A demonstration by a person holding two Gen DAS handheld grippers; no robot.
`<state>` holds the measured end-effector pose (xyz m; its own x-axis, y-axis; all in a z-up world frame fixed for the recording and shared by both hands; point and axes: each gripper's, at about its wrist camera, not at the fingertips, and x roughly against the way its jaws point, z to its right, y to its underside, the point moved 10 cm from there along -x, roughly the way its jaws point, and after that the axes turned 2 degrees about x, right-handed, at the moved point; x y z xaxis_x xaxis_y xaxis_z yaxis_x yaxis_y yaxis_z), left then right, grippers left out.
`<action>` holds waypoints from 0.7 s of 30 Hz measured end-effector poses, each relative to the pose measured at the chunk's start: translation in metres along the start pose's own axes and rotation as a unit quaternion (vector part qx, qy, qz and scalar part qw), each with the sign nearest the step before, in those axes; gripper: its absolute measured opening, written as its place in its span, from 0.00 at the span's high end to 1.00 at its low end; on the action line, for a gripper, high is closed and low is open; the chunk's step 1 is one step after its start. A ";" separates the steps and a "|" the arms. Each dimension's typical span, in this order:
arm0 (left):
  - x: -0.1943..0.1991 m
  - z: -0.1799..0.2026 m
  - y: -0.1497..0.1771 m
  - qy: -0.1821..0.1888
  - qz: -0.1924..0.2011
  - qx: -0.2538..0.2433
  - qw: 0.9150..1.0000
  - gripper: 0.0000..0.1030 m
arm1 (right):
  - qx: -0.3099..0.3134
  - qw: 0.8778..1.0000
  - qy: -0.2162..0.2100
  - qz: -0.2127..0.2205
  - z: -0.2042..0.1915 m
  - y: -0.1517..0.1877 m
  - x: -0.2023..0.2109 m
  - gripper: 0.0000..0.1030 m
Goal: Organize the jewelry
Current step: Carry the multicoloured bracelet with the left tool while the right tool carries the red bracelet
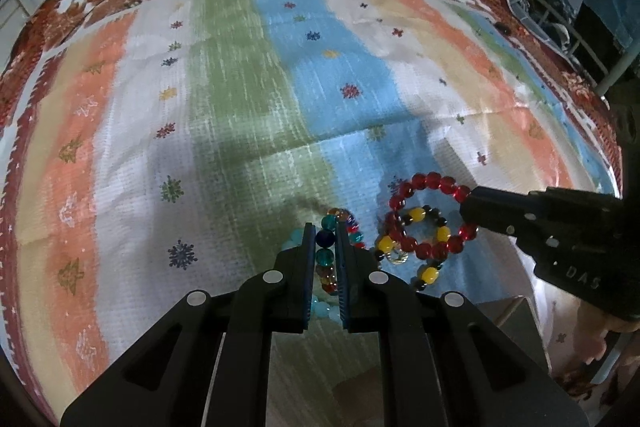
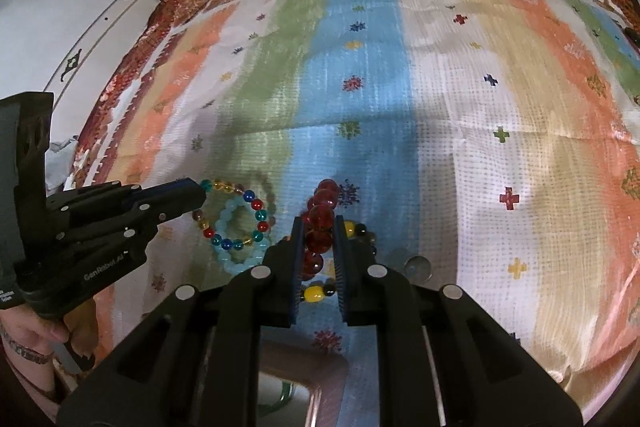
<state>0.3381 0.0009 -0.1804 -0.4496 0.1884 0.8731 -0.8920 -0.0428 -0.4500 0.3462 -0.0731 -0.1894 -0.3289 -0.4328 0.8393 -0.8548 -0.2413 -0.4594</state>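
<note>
Left gripper (image 1: pixel 324 239): we see its jaws clamped on the multicolour bracelet (image 2: pixel 236 217), beads running up between the fingers.
Multicolour bracelet: it hangs from the left tips, looped over the pale blue bracelet (image 2: pixel 236 259), which lies on the cloth (image 1: pixel 240 87) below.
Right gripper (image 2: pixel 318 239): narrowed onto the red bracelet (image 1: pixel 424 219), the pads pressing on its beads.
Red bracelet: its loop stands out past the right tips, above the cloth's blue stripe.
Yellow-black bracelet (image 1: pixel 416 239): we see it just beneath the red one, overlapping it.
Coin (image 2: pixel 418 267): on the cloth, just right of the right fingers.
Hand (image 2: pixel 24 331): it grips the left handle.
</note>
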 end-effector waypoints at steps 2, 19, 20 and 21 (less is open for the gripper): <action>0.006 0.003 -0.002 0.003 0.006 0.000 1.000 0.91 | -0.001 1.000 -0.001 0.002 -0.001 0.000 0.003 0.85; 0.041 0.004 0.001 0.008 0.036 0.010 0.999 0.91 | 0.022 0.999 0.001 0.045 -0.025 -0.001 0.036 0.85; 0.045 0.004 0.000 0.009 0.041 0.011 0.999 0.91 | 0.025 0.999 0.003 0.048 -0.026 -0.002 0.038 0.85; 0.048 0.005 0.000 0.011 0.043 0.011 0.999 0.91 | 0.029 0.998 0.004 0.052 -0.028 -0.002 0.041 0.85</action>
<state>0.3161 0.0050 -0.1379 -0.5240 0.2036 0.8270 -0.8508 -0.0818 -0.5190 0.3233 -0.0655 -0.1457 -0.4181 -0.4506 0.7888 -0.7912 -0.2459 -0.5599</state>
